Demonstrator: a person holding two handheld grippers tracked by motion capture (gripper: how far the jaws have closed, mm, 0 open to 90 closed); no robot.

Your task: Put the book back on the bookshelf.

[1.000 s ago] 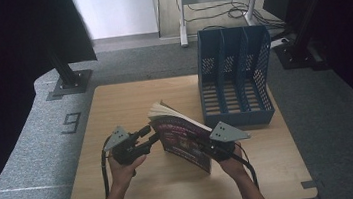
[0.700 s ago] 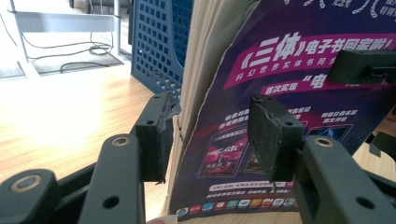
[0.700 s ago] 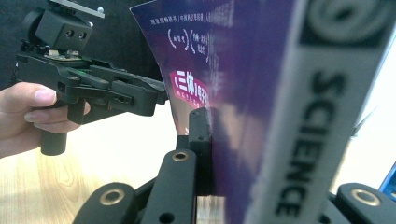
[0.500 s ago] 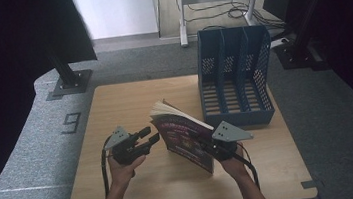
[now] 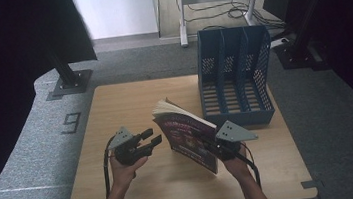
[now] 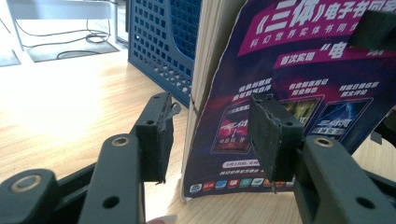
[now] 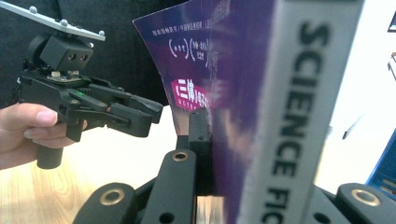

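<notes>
A thick paperback book (image 5: 188, 136) with a purple cover stands tilted on its lower edge on the wooden table (image 5: 114, 101). My right gripper (image 5: 209, 146) is shut on it at the spine side; the spine (image 7: 299, 93) reads "SCIENCE FIC". One black finger (image 7: 198, 126) presses on the cover, and the other jaw is hidden behind the spine. My left gripper (image 5: 151, 136) stands open just left of the book, apart from it. In the left gripper view its jaws (image 6: 210, 135) frame the page edges and front cover (image 6: 289, 70) a little beyond the pads. The right gripper view has the left gripper (image 7: 149, 112) in a hand.
A blue mesh file rack (image 5: 234, 68) with three slots stands at the table's back right, just behind the book, and its wall (image 6: 163, 42) is in the left gripper view. Grey carpet surrounds the table. A dark stand base (image 5: 69, 84) sits at the far left.
</notes>
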